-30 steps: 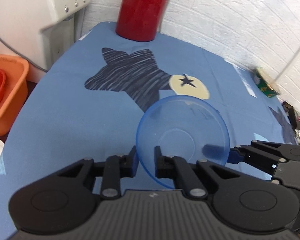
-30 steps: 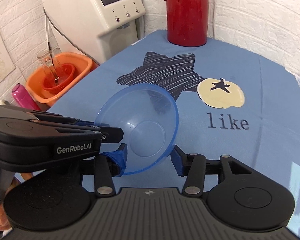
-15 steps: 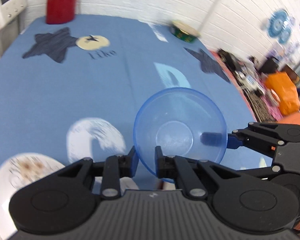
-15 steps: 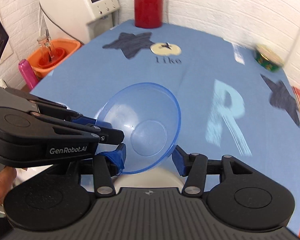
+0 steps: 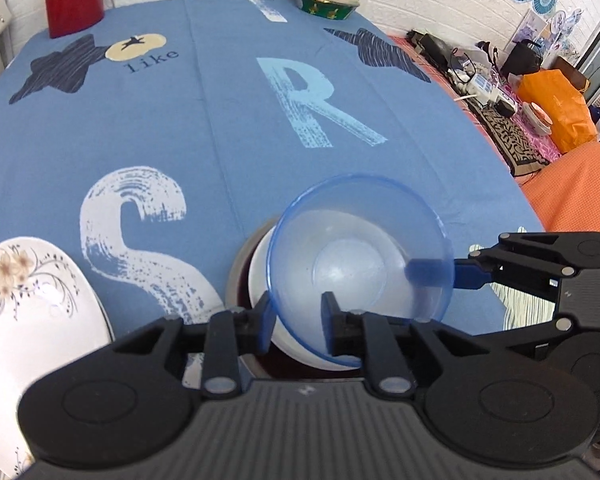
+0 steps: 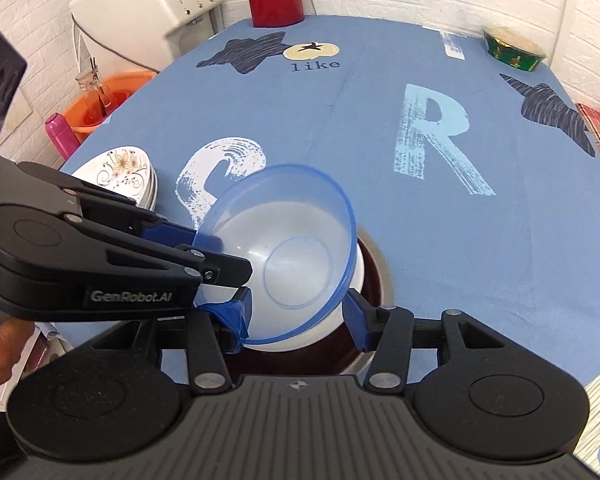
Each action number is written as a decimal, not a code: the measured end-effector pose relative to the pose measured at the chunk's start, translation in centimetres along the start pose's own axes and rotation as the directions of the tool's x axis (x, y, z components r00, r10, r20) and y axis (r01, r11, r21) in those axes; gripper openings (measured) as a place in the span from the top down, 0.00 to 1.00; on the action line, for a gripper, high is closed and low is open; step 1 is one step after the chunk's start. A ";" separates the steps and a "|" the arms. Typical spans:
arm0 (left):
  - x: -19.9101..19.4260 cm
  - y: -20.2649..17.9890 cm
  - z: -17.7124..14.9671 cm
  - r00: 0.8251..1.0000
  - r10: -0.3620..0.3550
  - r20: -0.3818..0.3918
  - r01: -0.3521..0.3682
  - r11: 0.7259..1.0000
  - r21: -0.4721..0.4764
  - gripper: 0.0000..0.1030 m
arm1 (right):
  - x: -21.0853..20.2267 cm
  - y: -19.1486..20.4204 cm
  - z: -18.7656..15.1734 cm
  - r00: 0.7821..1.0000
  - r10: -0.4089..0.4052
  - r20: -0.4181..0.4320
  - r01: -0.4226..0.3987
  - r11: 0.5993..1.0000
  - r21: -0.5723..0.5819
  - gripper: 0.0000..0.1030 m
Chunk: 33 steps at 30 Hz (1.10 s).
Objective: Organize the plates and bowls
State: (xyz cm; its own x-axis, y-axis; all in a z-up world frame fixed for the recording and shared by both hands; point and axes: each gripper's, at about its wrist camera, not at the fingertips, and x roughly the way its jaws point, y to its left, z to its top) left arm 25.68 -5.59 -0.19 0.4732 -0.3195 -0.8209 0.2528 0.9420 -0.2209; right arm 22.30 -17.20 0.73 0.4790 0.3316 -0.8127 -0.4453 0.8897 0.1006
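A blue tablecloth point(image 5: 228, 128) printed with large letters and dark stars covers a table, seen from two cameras mounted on hand-held grippers.

At the far left, near the table's front edge, sits a stack of white plates with a flower pattern point(image 6: 120, 172); these look already gathered.

Next, the left gripper point(image 5: 296, 320) has its fingers pressed together on the near rim of a clear blue bowl point(image 5: 360, 264), one finger outside the wall and one inside. The bowl is held tilted in the air, directly above a white bowl point(image 6: 352, 280) that rests inside a wider dark bowl with a pale rim point(image 6: 374, 280). Whether the blue bowl touches the white one cannot be told.

To the right, the right gripper point(image 6: 296, 326) is also at the blue bowl. Its fingers are spread on either side of the bowl in its own view, while the left camera shows a blue-tipped finger point(image 5: 428, 270) lying inside the bowl against the wall. Whether it is truly pinching the rim cannot be told.

Judging by this, the bowls are partly nested. What seems left is lowering the blue bowl into the white one and letting go.
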 end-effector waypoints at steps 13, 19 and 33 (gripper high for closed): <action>-3.7 1.4 0.0 0.992 0.038 0.123 -0.041 0.999 0.025 0.26 | -2.8 -3.2 -3.8 0.996 0.055 0.069 -0.068 0.977 0.201 0.65; -4.6 5.0 -0.9 0.994 0.067 0.083 -0.068 0.998 0.008 0.26 | -3.7 -4.1 -7.2 0.989 0.081 0.124 -0.114 0.950 0.289 0.64; -1.9 7.6 0.7 0.997 0.043 -0.064 -0.042 0.999 0.020 0.25 | -3.3 -5.2 -9.0 0.977 0.059 0.205 -0.145 0.889 0.434 0.64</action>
State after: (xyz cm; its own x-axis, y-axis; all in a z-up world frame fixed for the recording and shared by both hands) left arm 27.26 2.06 0.03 0.4283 -0.2716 -0.8619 0.2500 0.9522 -0.1758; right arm 16.25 -25.77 -2.23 0.5968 0.4407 -0.6705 -0.1366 0.8792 0.4564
